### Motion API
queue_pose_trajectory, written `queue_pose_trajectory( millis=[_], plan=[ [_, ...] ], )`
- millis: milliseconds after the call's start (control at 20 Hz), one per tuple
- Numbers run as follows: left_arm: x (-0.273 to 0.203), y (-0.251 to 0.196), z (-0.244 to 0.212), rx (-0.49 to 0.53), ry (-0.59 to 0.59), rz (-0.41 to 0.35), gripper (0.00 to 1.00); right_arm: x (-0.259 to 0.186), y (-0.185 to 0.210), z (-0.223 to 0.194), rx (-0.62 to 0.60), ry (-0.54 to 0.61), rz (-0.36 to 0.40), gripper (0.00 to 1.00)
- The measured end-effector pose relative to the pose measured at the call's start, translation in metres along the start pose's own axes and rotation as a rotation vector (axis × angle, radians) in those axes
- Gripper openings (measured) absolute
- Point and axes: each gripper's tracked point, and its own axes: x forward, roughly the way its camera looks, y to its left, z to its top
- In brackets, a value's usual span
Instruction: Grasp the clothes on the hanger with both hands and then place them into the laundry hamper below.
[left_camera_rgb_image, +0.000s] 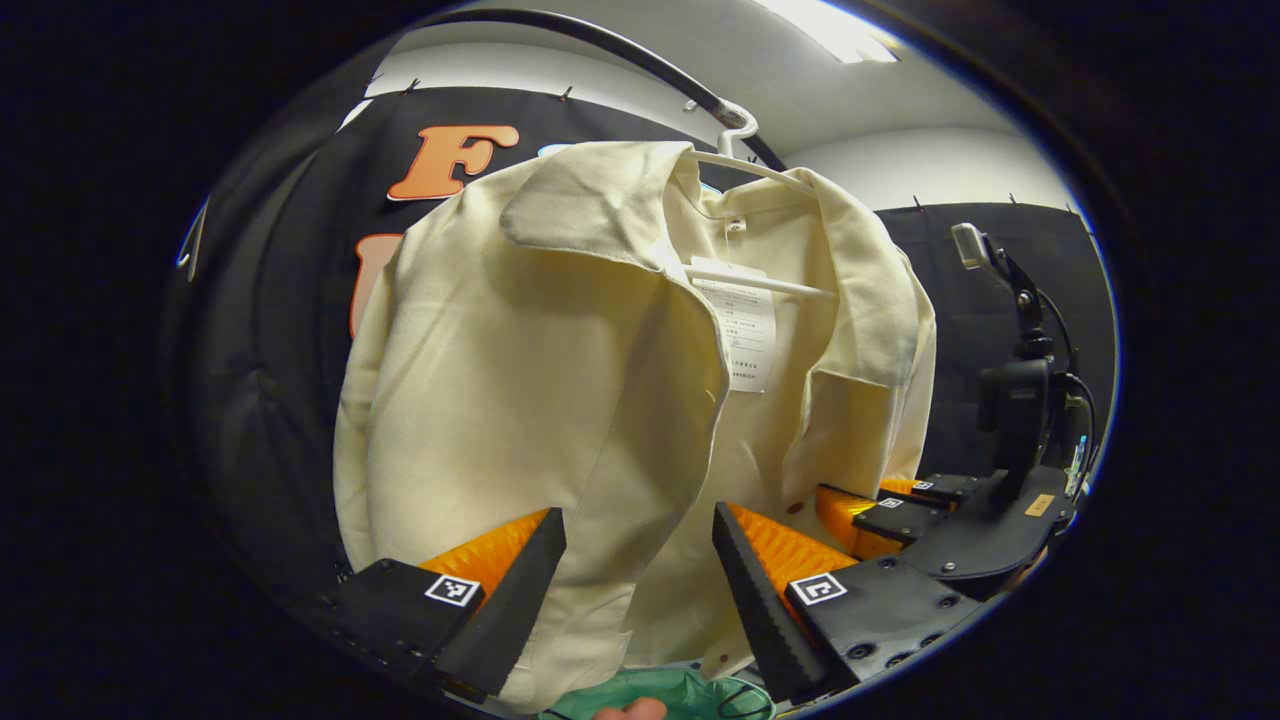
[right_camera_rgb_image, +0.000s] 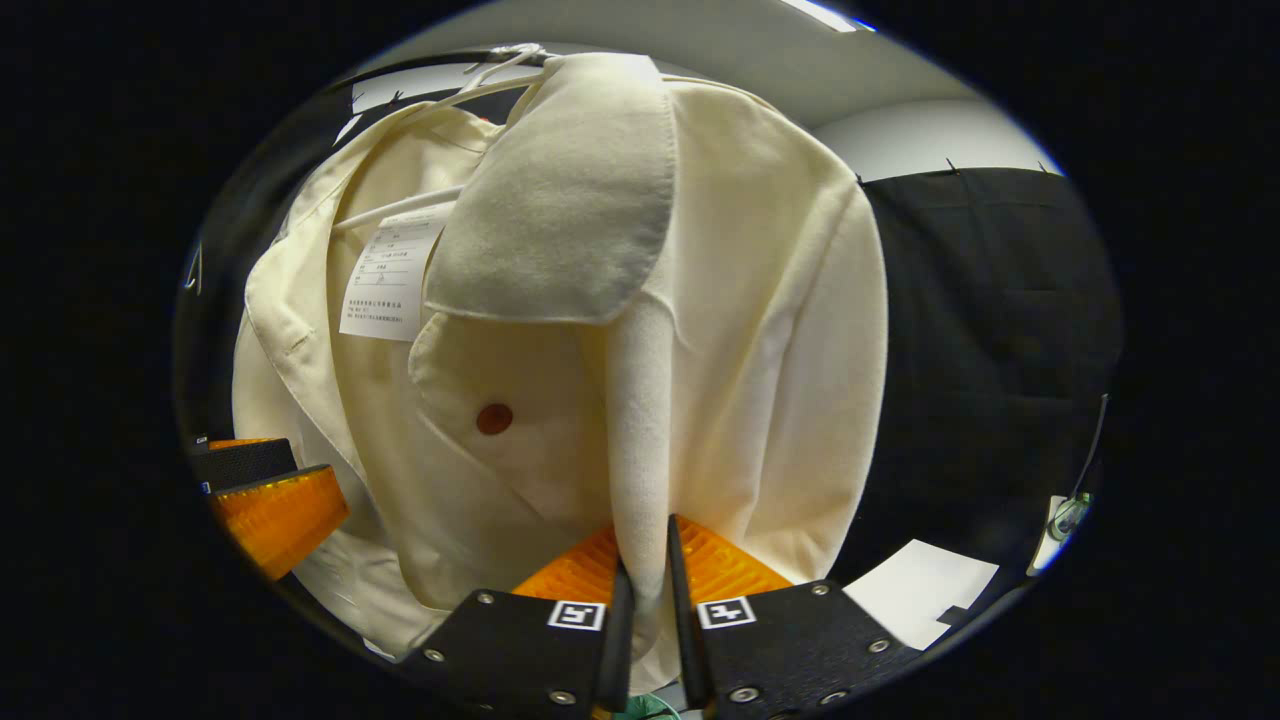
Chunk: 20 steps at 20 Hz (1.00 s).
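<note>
- Shirt (left_camera_rgb_image: 520, 400): cream garment hung on a white hanger (left_camera_rgb_image: 745, 160) from a dark rail (left_camera_rgb_image: 620, 50) at the top of the left gripper view; collar flap folded outward; white care tag (left_camera_rgb_image: 745, 335) inside the neck; dark red button (right_camera_rgb_image: 494, 418) at centre left of the right gripper view.
- Left gripper (left_camera_rgb_image: 640, 570): fingers apart at the bottom of its view, the open front edge of the shirt hanging between them; whether either finger touches the cloth cannot be told.
- Right gripper (right_camera_rgb_image: 645, 590): fingers drawn together at the bottom centre of its view, pinching a vertical fold of the shirt front; seen also at lower right of the left gripper view.
- Laundry hamper (left_camera_rgb_image: 690, 695): green sliver at the bottom edge of the left gripper view, below the shirt hem; contents cannot be told.
</note>
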Motion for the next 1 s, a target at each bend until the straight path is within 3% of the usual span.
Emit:
queue_pose_trajectory(
  millis=[100,350,450,700,1000],
  plan=[
    [0.008,-0.001,0.001,0.003,-0.005,0.009,0.97,-0.013,-0.005,0.005,0.035,-0.012,-0.004,0.01],
    [0.029,-0.014,-0.002,-0.043,0.002,-0.002,0.96,-0.041,-0.016,0.019,0.056,-0.034,0.011,0.00],
    [0.036,-0.011,0.000,-0.055,-0.013,0.029,0.96,-0.050,-0.024,0.024,0.035,-0.054,-0.002,0.00],
    [0.043,0.056,0.003,0.057,-0.044,0.311,0.96,-0.054,-0.030,0.028,0.042,-0.053,0.000,0.00],
    [0.029,0.125,0.006,0.258,-0.023,0.493,0.97,-0.059,-0.030,0.033,0.037,-0.049,0.016,0.00]
  ],
)
